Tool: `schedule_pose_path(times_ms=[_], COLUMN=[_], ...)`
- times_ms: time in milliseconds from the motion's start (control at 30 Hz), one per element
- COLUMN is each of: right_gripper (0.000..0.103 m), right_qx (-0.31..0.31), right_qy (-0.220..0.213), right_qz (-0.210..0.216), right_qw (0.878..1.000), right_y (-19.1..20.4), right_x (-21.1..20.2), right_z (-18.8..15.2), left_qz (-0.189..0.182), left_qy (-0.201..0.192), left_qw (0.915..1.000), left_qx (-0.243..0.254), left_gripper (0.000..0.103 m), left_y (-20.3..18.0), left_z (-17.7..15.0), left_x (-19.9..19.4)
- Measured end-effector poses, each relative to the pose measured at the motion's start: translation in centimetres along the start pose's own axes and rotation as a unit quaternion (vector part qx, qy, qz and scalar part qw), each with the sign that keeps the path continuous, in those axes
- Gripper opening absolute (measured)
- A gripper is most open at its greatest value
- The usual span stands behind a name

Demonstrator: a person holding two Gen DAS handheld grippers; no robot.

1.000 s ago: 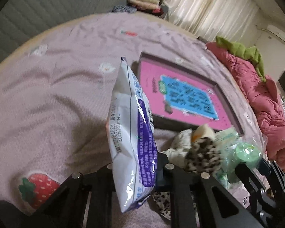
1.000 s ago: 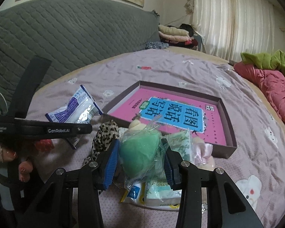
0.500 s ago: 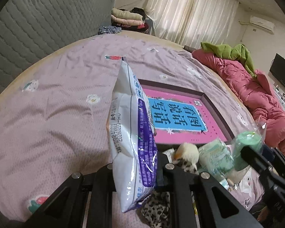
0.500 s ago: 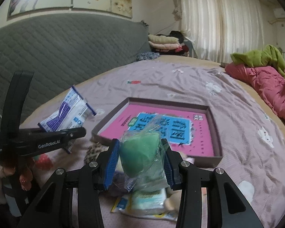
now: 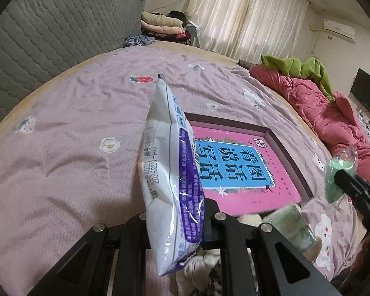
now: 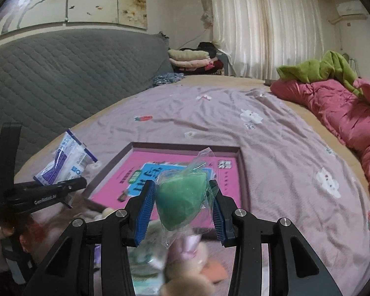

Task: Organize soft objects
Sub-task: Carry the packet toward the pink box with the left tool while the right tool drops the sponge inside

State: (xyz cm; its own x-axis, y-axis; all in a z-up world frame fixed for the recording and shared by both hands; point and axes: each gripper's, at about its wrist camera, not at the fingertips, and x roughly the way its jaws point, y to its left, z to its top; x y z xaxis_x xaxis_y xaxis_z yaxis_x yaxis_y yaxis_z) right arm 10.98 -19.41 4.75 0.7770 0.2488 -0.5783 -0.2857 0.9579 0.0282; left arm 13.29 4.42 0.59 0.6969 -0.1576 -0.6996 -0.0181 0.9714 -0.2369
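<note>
The left gripper pinches a white-and-purple packet by its lower part, so the packet stands upright, clear of the bed; held this way it can likely be carried over the rim of the shallow pink-lined box lying just beyond it. To the right, leftover soft items sit blurred in a heap on the bed, near the box's closest edge. The right gripper is pressed onto a green sponge in clear wrap, its blue pads squeezing both sides; the sponge hangs in the air in front of the box, probably headed into it.
</note>
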Motion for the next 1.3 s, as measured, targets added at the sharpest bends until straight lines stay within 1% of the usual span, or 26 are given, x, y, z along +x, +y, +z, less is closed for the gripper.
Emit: schedule_pose_path(times_ms=[100, 233, 400, 533, 600, 667, 767, 933, 1033, 1200, 1300], right_gripper=[0.045, 0.045, 0.045, 0.045, 0.045, 0.045, 0.045, 0.045, 0.045, 0.045, 0.045], right_qx=[0.011, 0.025, 0.017, 0.010, 0.007, 0.006, 0.009, 0.016, 0.017, 0.015, 0.016], right_qy=[0.003, 0.020, 0.034, 0.046, 0.060, 0.075, 0.091, 0.116, 0.124, 0.139, 0.140], right_qz=[-0.004, -0.004, -0.009, -0.009, -0.010, -0.013, -0.017, -0.024, -0.025, -0.043, -0.053], right_qw=[1.000, 0.999, 0.999, 0.999, 0.998, 0.997, 0.996, 0.993, 0.992, 0.989, 0.989], right_y=[-1.2, -2.6, -2.8, -2.9, -3.1, -3.3, -3.5, -4.0, -4.1, -4.4, -4.7], right_x=[0.6, 2.0, 3.5, 4.7, 5.5, 6.3, 7.2, 8.7, 9.2, 9.9, 10.1], right_z=[0.3, 0.7, 0.9, 1.0, 0.9, 0.7, 0.4, 0.0, -0.2, -0.3, -0.3], left_qz=[-0.002, 0.000, 0.002, 0.006, 0.008, 0.003, 0.009, 0.005, 0.006, 0.009, 0.008], left_qy=[0.007, 0.012, 0.013, 0.029, 0.040, 0.050, 0.063, 0.078, 0.086, 0.096, 0.097], left_qw=[1.0000, 0.9999, 0.9999, 0.9995, 0.9991, 0.9986, 0.9977, 0.9965, 0.9957, 0.9947, 0.9946], left_qx=[0.001, 0.006, 0.008, 0.012, 0.015, 0.015, 0.021, 0.030, 0.034, 0.036, 0.036], left_gripper=[0.017, 0.017, 0.017, 0.017, 0.017, 0.017, 0.017, 0.017, 0.017, 0.017, 0.017], left_y=[-0.2, -0.4, -0.4, -0.4, -0.5, -0.4, -0.6, -0.9, -1.3, -1.4, -1.4], left_z=[0.4, 1.1, 1.9, 2.2, 2.3, 2.2, 2.0, 1.8, 1.7, 1.5, 1.5], left_x=[1.0, 2.2, 3.2, 4.3, 4.9, 5.3, 6.1, 6.8, 7.2, 7.8, 7.8])
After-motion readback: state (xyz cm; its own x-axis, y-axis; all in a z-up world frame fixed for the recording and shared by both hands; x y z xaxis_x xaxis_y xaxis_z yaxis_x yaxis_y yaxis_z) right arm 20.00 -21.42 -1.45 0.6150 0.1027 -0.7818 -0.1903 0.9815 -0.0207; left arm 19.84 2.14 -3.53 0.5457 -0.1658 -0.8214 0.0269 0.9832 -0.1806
